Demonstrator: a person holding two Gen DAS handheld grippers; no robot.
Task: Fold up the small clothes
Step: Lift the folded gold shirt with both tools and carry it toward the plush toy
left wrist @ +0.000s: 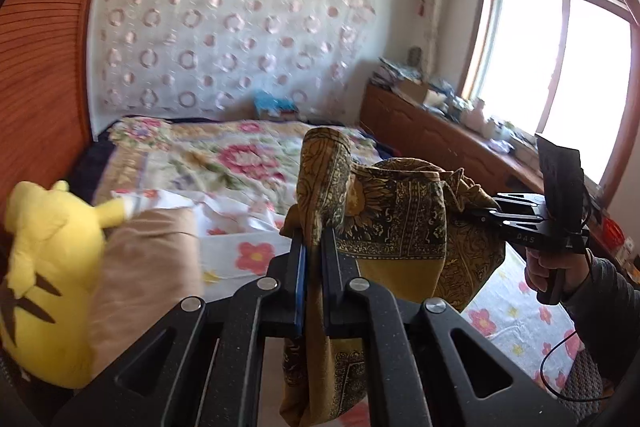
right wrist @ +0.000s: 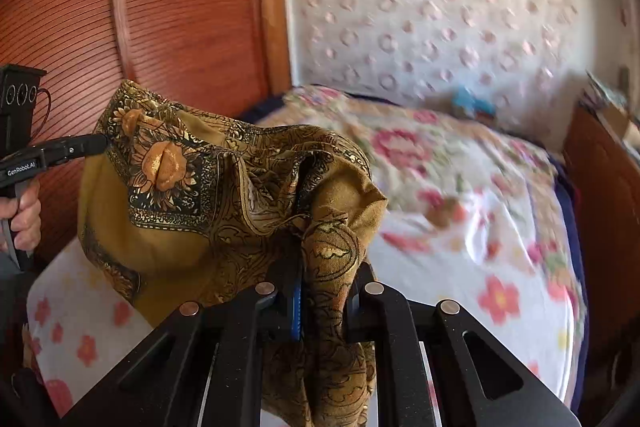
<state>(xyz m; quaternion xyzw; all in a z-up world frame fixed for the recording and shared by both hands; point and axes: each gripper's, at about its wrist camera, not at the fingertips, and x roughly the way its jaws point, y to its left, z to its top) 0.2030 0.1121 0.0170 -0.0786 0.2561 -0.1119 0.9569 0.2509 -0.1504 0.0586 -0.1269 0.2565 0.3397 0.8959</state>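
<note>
Both my grippers, left (left wrist: 314,239) and right (right wrist: 320,267), pinch the cloth (left wrist: 394,211) above the bed (left wrist: 240,163) (bunched, slack between); I reckon thin fabric could slip out crooked.

You hold two black two-finger grippers: the left gripper (left wrist: 314,247) and the right gripper (right wrist: 320,267). Between them hangs one mustard-yellow patterned cloth (left wrist: 394,203). Left of your left gripper lie one yellow plush toy (left wrist: 44,259) and one tan pillow (left wrist: 148,267).
</note>
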